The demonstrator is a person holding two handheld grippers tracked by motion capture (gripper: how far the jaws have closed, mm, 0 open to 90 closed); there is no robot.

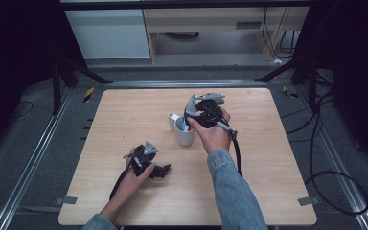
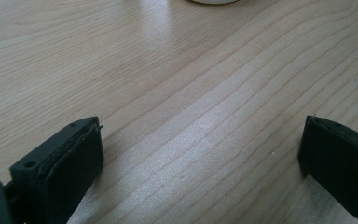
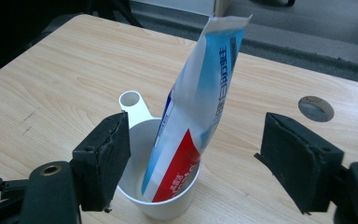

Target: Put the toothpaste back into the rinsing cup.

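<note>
Right now the toothpaste tube (image 3: 193,107) stands cap end down in the white cup (image 3: 165,205), leaning against the rim with its flat crimped tail up in the air; the cup sits near the middle of the worktop (image 1: 124,115), with its handle (image 3: 133,103) pointing away from you. Your right tongs (image 3: 193,163) are spread wide on either side of the tube and touch nothing. Your left tongs (image 2: 200,154) are also wide and empty, low over bare wood near your edge. Judging by its look, the tube is light, soft and glossy, so it will likely dent or slip under a hard pinch. Take it across the flat faces, above the rim and below the crimp. The cup seems light too and could tip if you drag the tube sideways.
</note>
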